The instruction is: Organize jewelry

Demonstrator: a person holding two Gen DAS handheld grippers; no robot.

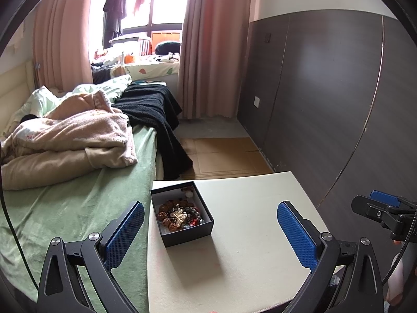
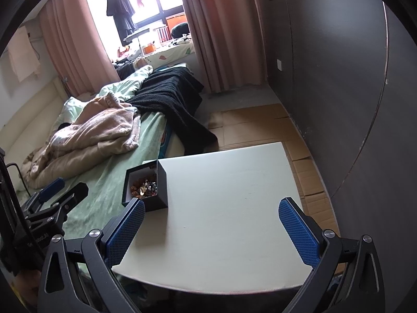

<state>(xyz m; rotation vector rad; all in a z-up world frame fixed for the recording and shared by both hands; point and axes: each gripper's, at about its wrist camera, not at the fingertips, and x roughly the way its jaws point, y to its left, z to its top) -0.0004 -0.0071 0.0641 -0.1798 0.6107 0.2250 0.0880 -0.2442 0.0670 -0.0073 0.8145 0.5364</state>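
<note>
— What was on the white desk [image 1: 247, 247]?

— A black box [image 1: 182, 215], lid off, at its left edge by the far corner, next to the bed [image 1: 78, 208]. Beads & bracelets [image 1: 179, 215] piled inside.

— And the grippers?

— Left gripper [image 1: 209, 234] hung over the near edge, fingers spread wide, nothing held. Right gripper [image 2: 211, 234], same: wide apart, empty, box just beyond its left finger.
</note>
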